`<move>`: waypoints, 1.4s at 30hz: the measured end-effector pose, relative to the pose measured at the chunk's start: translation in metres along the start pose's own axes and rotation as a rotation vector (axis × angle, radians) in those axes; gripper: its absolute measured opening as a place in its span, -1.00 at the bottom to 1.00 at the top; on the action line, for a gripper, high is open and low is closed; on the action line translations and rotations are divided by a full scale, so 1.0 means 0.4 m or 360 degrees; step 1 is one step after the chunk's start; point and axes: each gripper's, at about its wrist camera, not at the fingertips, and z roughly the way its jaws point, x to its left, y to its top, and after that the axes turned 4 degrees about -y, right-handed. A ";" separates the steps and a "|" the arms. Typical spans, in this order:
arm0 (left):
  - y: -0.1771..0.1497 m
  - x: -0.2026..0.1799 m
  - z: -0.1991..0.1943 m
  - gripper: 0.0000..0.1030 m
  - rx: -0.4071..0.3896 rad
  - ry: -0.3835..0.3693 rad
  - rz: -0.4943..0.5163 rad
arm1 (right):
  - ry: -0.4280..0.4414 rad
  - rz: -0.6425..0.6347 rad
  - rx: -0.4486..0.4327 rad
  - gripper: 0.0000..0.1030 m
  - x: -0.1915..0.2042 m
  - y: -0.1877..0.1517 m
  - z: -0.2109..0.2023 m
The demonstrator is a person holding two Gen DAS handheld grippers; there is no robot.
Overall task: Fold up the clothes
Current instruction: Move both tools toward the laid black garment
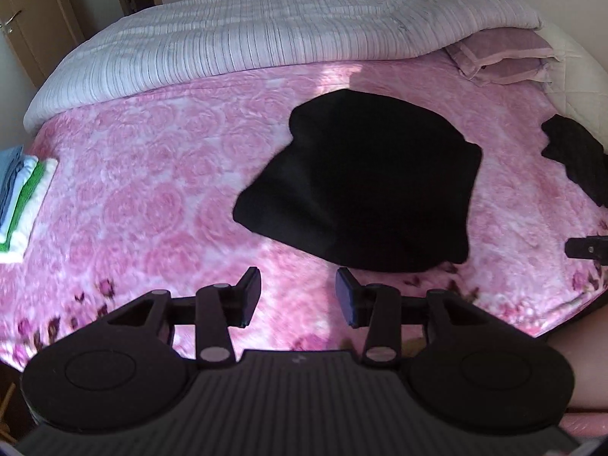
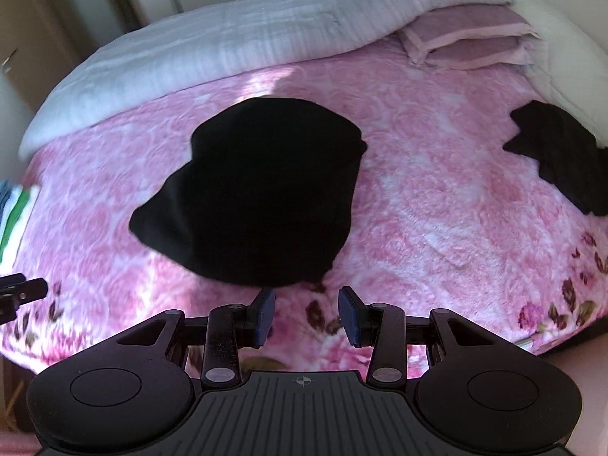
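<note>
A black garment (image 1: 364, 178) lies folded into a compact shape on the pink floral bedspread (image 1: 159, 174); it also shows in the right wrist view (image 2: 258, 190). My left gripper (image 1: 298, 296) is open and empty, hovering above the bedspread just short of the garment's near edge. My right gripper (image 2: 307, 317) is open and empty, also just short of the near edge. A second black garment (image 1: 577, 159) lies crumpled at the far right, also in the right wrist view (image 2: 558, 152).
A stack of folded clothes (image 1: 21, 197) in blue, white and green sits at the bed's left edge. A rolled grey-white quilt (image 1: 266, 34) and a pink pillow (image 1: 501, 57) lie along the far side. A wooden door (image 1: 22, 19) stands at the left.
</note>
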 end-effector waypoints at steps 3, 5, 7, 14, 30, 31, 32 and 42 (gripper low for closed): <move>0.020 0.040 0.039 -0.18 0.0030 -0.0018 0.0035 | -0.0028 0.0084 0.0025 -0.20 0.016 0.004 0.025; 0.024 0.056 0.071 -0.18 0.0062 -0.0031 0.0062 | -0.0047 0.0119 0.0060 -0.20 0.026 0.002 0.044; 0.024 0.068 0.095 -0.18 0.0090 -0.0045 0.0060 | -0.0060 0.0146 0.0120 -0.20 0.027 -0.006 0.068; 0.005 0.089 0.158 -0.17 0.0175 -0.0112 0.0051 | -0.0111 0.0198 0.0245 -0.20 0.017 -0.012 0.142; 0.021 -0.039 0.306 -0.17 0.0275 -0.0069 0.0003 | -0.0028 0.0120 0.0361 -0.19 -0.105 0.052 0.302; 0.022 -0.057 0.321 -0.17 0.0284 -0.0072 0.0003 | -0.0026 0.0120 0.0360 -0.19 -0.125 0.059 0.309; 0.021 -0.074 0.335 -0.16 0.0292 -0.0073 0.0002 | -0.0024 0.0122 0.0365 -0.19 -0.148 0.065 0.318; -0.027 -0.232 0.481 -0.12 0.0323 -0.0088 0.0069 | -0.0068 0.0122 0.0376 -0.17 -0.360 0.096 0.448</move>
